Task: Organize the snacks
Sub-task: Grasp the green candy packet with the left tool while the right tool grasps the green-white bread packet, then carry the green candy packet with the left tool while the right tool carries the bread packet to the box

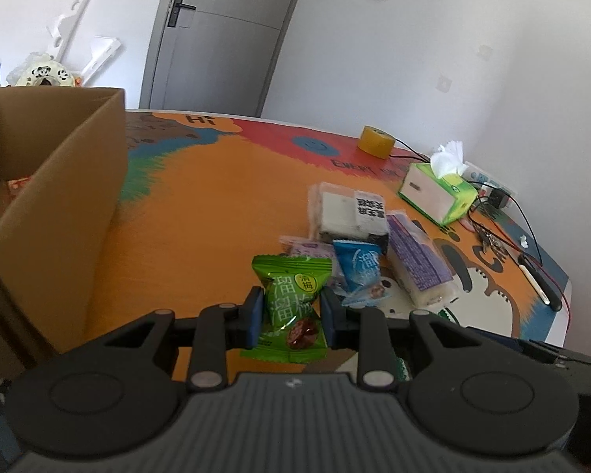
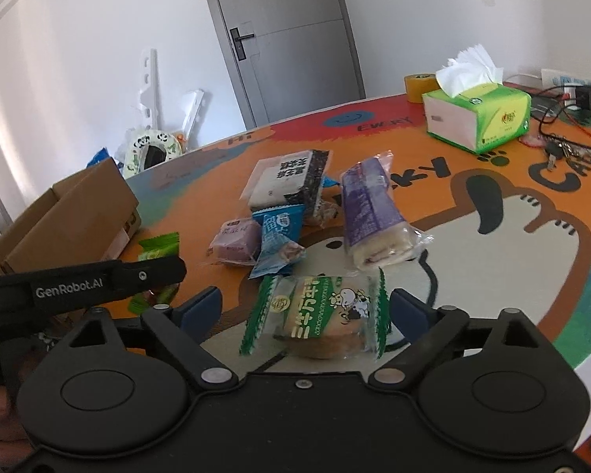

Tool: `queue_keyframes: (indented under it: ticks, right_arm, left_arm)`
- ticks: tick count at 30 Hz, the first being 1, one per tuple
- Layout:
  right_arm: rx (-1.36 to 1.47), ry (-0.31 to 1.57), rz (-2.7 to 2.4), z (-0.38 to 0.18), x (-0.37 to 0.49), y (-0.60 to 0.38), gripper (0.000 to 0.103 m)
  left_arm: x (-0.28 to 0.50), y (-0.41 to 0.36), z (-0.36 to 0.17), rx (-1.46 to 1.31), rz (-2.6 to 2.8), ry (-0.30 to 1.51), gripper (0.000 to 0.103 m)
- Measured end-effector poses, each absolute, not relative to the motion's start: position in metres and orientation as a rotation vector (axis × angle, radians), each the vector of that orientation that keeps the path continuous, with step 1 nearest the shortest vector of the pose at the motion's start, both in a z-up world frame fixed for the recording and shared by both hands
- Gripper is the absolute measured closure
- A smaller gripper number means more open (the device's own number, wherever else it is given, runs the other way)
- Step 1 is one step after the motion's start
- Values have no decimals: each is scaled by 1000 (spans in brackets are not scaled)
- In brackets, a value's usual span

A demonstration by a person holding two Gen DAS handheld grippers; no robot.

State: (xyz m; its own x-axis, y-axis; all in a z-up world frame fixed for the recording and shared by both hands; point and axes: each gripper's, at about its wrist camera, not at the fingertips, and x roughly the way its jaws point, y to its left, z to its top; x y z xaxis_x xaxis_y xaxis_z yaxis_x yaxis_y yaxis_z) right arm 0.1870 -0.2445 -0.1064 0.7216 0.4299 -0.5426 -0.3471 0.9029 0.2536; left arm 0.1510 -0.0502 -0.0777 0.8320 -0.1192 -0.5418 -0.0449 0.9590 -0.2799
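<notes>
The left claw (image 1: 291,311) grips a green plum candy packet (image 1: 291,307) between its blue pads (image 1: 255,317), holding it upright and clear of the brightly printed table (image 1: 216,205). An open cardboard box (image 1: 55,213) stands just to the left of the claw in the left wrist view, with a small orange-and-white packet lying on its floor.

The right claw (image 2: 305,307) stands wide apart, its pads on either side of a green-and-white wrapped cake (image 2: 319,315) without pressing it; the cake lies flat on the table close to the near edge. No earlier picture bears on how it got there. In the right wrist view the left claw's black arm crosses the lower left, and the green packet peeks out above and below it, near the box's corner.

Beyond both claws a loose heap of snacks rests mid-table: a black-and-white wrapped block (image 2: 287,185), a blue candy packet (image 2: 277,238) leaning on it, a small purple packet (image 2: 236,242) touching the blue one, and a long purple-wrapped roll cake (image 2: 368,220) just beside them.

Toward the far right edge sit a green tissue box (image 2: 478,116) with a tissue sticking up, a roll of yellow tape (image 2: 419,86) behind it, and a tangle of black and red cables with keys. A grey door (image 2: 283,39) closes the white wall beyond.
</notes>
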Motion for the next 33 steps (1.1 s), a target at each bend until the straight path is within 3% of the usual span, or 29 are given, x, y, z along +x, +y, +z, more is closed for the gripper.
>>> queue_keyframes:
  ticks: [8,12,33]
  right_arm:
    - [64,629,380,-113,187,-228,12]
    - [27,614,343,-116,186,-230,56]
    - [129,471,471,-66,165,-232,60]
  left_arm:
    - [146,-43,-75,-287,-27,581,74]
    - [142,-43,-74,-283,-24,578,74]
    - [112,-28,-29,-270,7,433,74]
